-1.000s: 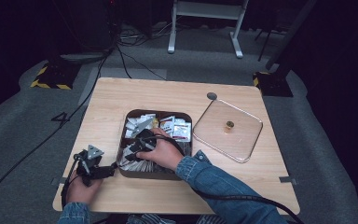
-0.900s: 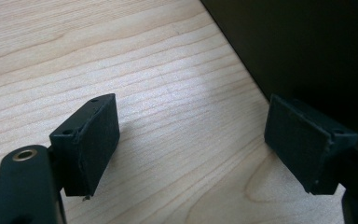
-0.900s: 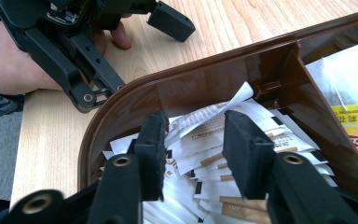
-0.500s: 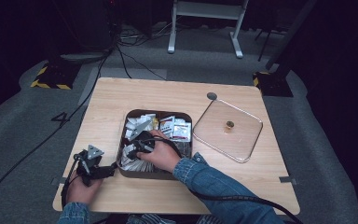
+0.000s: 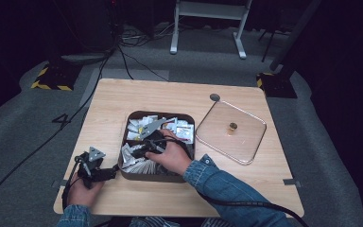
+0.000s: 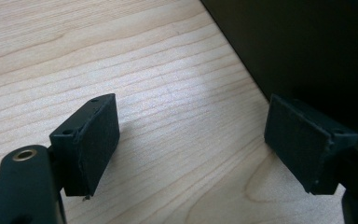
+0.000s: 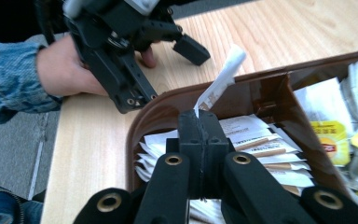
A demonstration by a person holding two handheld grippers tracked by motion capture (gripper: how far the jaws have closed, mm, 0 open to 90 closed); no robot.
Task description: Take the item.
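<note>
Sachet (image 7: 220, 80) pinched in right tongs (image 7: 203, 122) above box (image 7: 279, 77) rim.

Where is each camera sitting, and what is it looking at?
High view: above the person's side, looking down on the table, the brown box, both hands.
Left gripper view: on the left gripper, looking along open jaws at bare wood beside the box wall.
Right gripper view: on the right gripper, jaws pinching a paper packet over the box; the other hand farther off.
Shared: all show the box.
</note>
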